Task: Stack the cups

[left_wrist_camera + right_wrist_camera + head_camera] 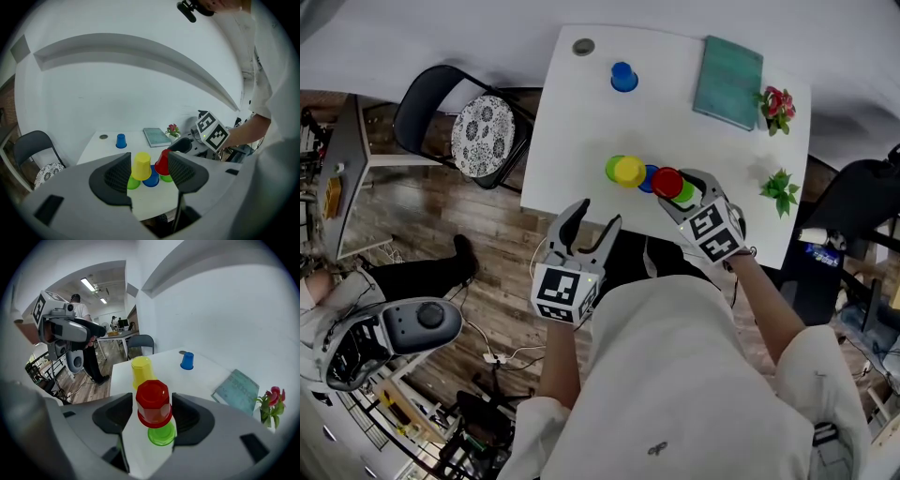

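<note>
The right claw (151, 414) stands spread around the red cup (152, 401), seemingly clear of it, with that cup perched on a green cup (161, 434). The left claw (149, 163) hangs spread and empty. The yellow cup (628, 171) is up too, so only the lone blue cup (623, 77) is left, far across the white bench (581, 122) near a teal book (728, 82), above wood floor (441, 234).

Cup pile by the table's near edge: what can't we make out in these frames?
- Middle blue cup: head view, mostly covered by yellow cup and red cup.
- Left green cup: head view, only a sliver shows beside the yellow cup.
- Right green cup: right gripper view, top hidden under the red cup.
- Grey round thing at the far corner: too small to identify.
</note>
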### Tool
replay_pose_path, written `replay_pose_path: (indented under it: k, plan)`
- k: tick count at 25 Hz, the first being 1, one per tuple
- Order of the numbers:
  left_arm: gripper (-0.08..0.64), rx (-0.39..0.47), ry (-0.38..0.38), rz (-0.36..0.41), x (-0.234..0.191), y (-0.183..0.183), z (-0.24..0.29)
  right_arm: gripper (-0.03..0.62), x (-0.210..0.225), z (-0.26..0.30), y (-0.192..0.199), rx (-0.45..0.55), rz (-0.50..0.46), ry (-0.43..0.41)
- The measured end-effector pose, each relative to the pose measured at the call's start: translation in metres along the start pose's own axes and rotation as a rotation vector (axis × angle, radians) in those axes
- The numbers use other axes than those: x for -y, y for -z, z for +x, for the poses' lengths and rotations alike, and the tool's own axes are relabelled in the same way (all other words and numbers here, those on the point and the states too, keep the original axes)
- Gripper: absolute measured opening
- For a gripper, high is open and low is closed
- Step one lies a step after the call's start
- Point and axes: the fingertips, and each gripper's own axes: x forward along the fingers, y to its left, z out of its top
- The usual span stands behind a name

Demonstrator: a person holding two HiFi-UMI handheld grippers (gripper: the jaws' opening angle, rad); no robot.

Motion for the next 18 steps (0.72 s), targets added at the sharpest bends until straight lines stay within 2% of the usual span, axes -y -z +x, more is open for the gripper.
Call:
replay_pose_path:
  k: [10,15,18]
  plan:
    - [0.252,0.008,0.015,0.028,-0.011,-0.007,0.006,0.267,0.001,-0.028,-0.013,0.075,0.055,0.035]
    - [0.251,0.017,0.029,0.056,-0.028,-0.023,0.015,0.264,0.006,-0.051,-0.014,0.137,0.167,0.051]
    - [0.252,0.030,0.046,0.068,-0.040,-0.035,0.026,0.262,0.014,-0.068,-0.015,0.183,0.219,0.094]
